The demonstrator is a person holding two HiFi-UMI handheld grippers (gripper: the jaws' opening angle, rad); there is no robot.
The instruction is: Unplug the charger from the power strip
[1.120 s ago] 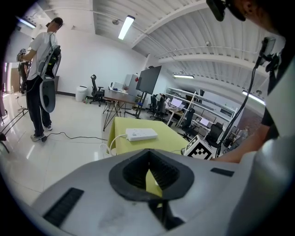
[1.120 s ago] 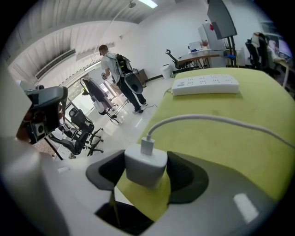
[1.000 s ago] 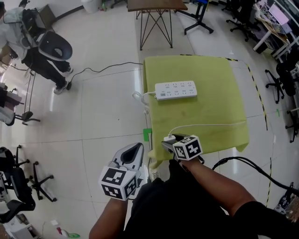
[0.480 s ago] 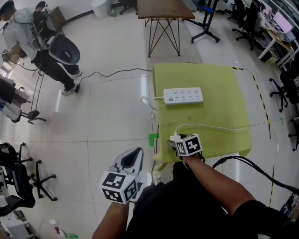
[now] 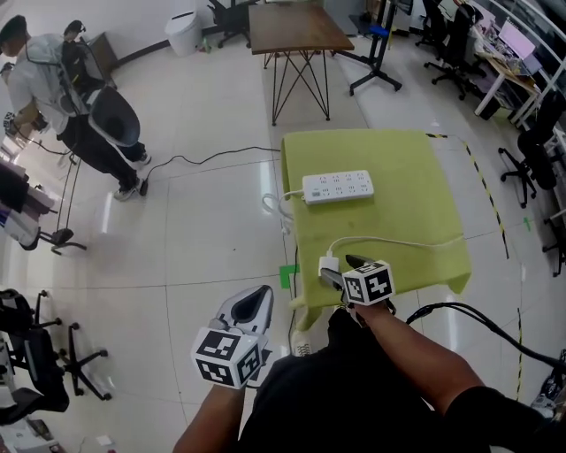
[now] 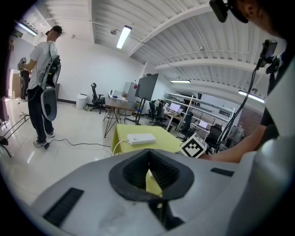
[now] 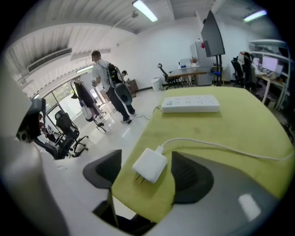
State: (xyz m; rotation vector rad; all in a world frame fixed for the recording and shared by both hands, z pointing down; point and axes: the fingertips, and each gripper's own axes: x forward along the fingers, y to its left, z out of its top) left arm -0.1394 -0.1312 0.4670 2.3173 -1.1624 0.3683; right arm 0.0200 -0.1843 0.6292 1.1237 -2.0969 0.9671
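A white power strip lies on the green-covered table, with no plug in it that I can see. The white charger rests on the cloth near the table's front left corner, prongs bare, and its white cable trails off to the right. My right gripper hovers just behind it. Its jaws are opening, and the charger lies loose between them, clear of both pads. The power strip is farther back. My left gripper hangs off the table's left side, jaws together and holding nothing.
The strip's white cord droops over the table's left edge. A person with a backpack stands at the far left, and office chairs are nearer. A wooden table stands behind. A black cable runs past my right arm.
My right gripper's jaws have spread and drawn back a little from the charger, which now lies free on the cloth. The left gripper has shifted slightly.
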